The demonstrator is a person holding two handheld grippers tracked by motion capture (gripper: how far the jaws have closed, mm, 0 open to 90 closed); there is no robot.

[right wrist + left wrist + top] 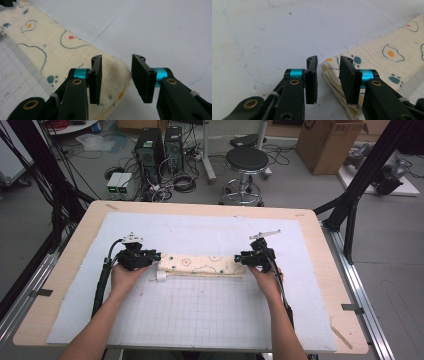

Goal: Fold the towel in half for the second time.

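A cream cloth printed with egg and paw shapes lies folded into a long strip across the middle of the mat, with a white tag at its left end. My left gripper is at the strip's left end, open; in the left gripper view the left gripper has the cloth's corner between its jaws, not pinched. My right gripper is at the right end, open; in the right gripper view the right gripper straddles the folded end of the cloth without clamping it.
A pale gridded mat covers a wooden table. Beyond the far edge stand a black stool, computer towers, cables and a cardboard box. Black frame legs rise at the right.
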